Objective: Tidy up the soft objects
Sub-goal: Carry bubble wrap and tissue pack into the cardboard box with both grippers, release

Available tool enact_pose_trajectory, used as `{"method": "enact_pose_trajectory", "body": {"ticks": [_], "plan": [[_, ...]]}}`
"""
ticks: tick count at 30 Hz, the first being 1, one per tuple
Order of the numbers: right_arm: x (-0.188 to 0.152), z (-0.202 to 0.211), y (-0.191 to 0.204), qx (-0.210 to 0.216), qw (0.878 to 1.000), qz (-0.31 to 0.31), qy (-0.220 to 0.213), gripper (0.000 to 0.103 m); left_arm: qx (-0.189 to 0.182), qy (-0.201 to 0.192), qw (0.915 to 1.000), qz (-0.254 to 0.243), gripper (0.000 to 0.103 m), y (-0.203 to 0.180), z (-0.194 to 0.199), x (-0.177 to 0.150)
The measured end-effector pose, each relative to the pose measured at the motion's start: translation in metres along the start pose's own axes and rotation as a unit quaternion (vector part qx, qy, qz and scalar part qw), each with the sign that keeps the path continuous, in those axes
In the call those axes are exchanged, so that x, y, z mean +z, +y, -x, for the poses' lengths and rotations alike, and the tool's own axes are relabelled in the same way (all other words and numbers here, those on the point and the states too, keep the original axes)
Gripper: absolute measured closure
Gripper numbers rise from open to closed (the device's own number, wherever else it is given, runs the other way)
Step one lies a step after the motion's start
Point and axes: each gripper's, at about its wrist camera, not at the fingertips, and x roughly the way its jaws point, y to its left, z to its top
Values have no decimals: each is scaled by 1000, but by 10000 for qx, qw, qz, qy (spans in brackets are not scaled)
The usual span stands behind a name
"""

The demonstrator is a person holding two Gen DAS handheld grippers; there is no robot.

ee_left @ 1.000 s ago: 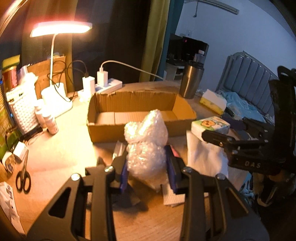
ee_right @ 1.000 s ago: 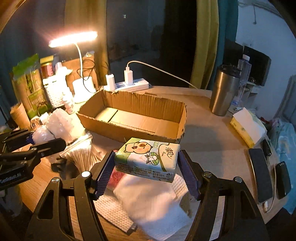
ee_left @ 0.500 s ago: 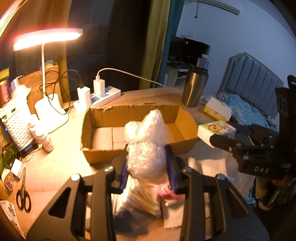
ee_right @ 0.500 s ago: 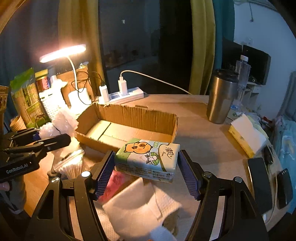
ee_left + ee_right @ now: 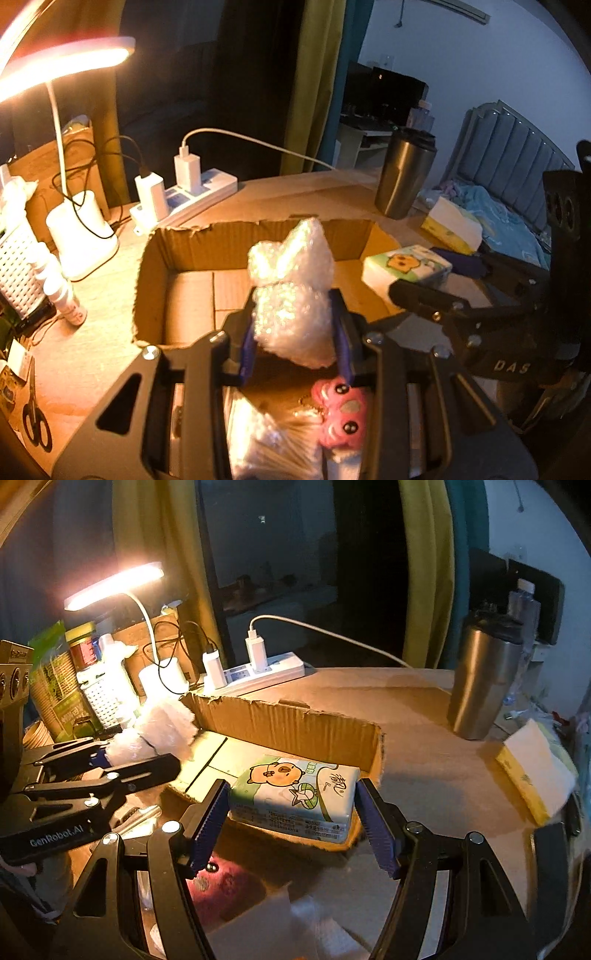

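Glowing desk lamp (image 5: 114, 585) over cluttered tabletop (image 5: 424, 760)

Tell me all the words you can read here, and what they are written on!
"GenRobot.AI": white letters on the black left gripper body.
"DAS": pale letters on the black right gripper body.
Green-and-white cartoon tissue pack: big characters and small print, too blurred to read.
Green printed bag: unreadable.

The right claw (image 5: 291, 821) grips a tissue pack (image 5: 293, 797) at lower centre, over the near wall of the cardboard box (image 5: 295, 723); the left claw (image 5: 147, 753) at left holds bubble wrap (image 5: 162, 731)
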Motion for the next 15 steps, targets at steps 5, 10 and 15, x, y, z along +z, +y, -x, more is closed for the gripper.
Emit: {"method": "enact_pose_trajectory", "body": {"ticks": [5,10,15], "plan": [[0,-20,-2,259,9994,25,227,30,9,167,9999,30,67,1,-20,3],[-2,-16,-12,136,9998,-39,104,20,-52,350,9994,60,62,0,-37,4],[-5,-7,-21,-101,9999,-102,54,20,-153,454,9988,51,41,-4,-44,5]]}}
